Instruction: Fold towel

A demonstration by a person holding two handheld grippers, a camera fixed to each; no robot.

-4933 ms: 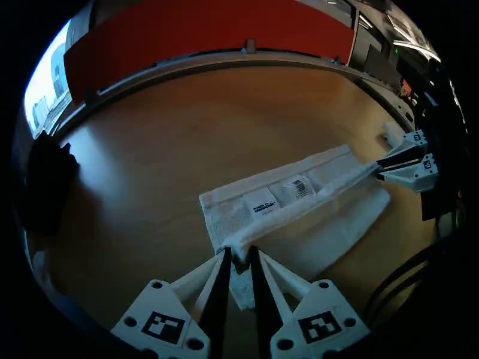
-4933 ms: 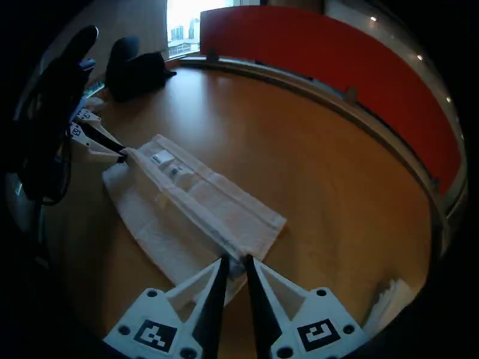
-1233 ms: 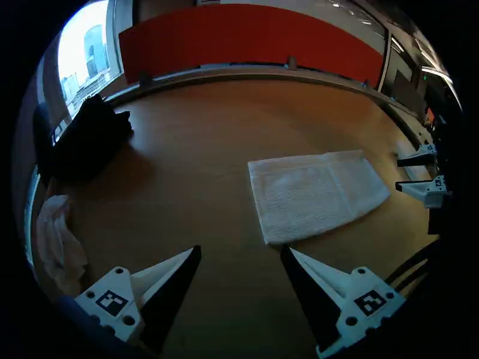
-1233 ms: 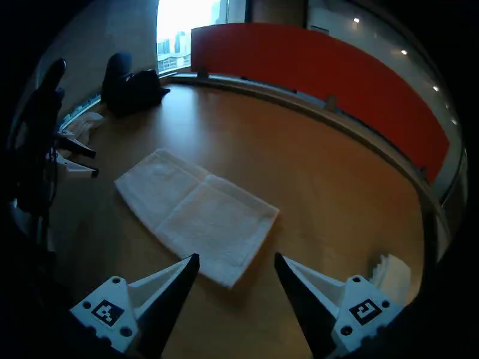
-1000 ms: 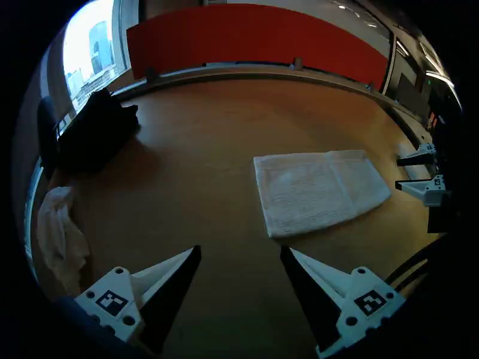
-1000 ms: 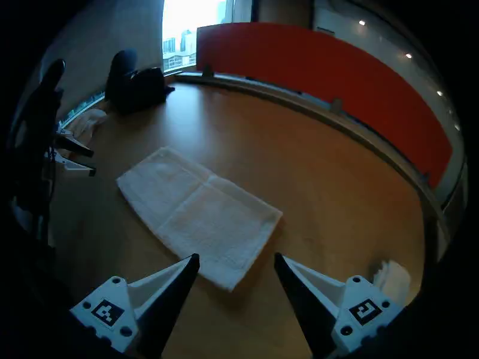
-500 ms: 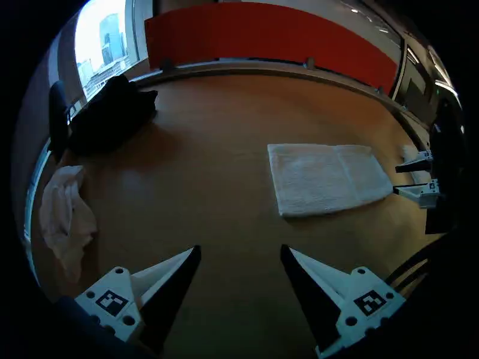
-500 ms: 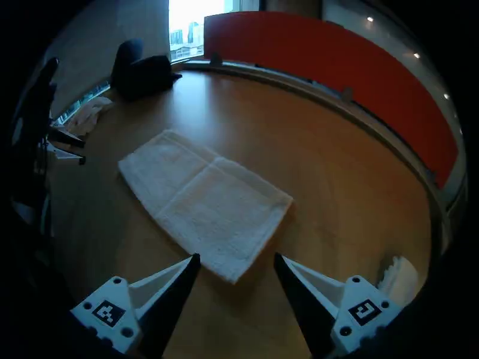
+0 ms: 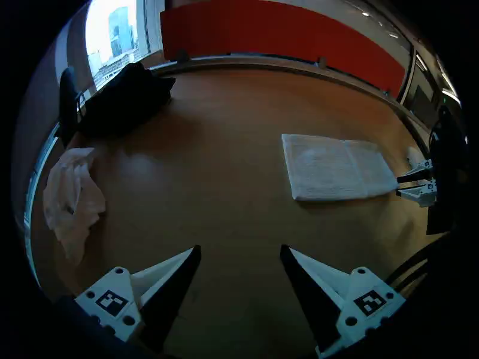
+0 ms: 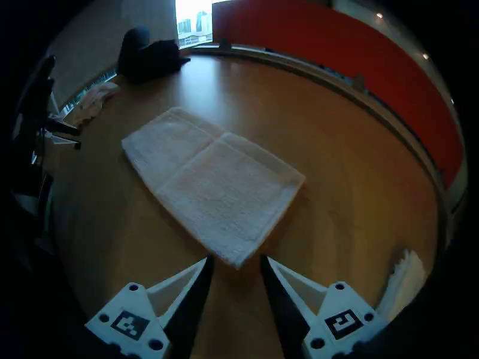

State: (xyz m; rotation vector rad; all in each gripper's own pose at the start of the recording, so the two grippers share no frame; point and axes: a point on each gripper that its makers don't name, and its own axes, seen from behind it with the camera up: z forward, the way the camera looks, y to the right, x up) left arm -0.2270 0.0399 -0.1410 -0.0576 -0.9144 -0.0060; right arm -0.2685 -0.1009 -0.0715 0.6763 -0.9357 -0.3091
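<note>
A wooden table (image 9: 209,179) carried the work. The left gripper (image 9: 239,248) stood over bare wood by the near edge, jaws spread wide and holding nothing. The right gripper (image 10: 236,258) showed a narrower gap, not clamped, with the near corner of the folded towel (image 10: 209,179) just at its fingertips. The towel lay flat toward the table's middle. In the left gripper view, a crumpled cloth (image 9: 72,197) lay at the left edge, a black bag (image 9: 123,99) near the far left corner, and a red partition (image 9: 281,30) along the far edge
</note>
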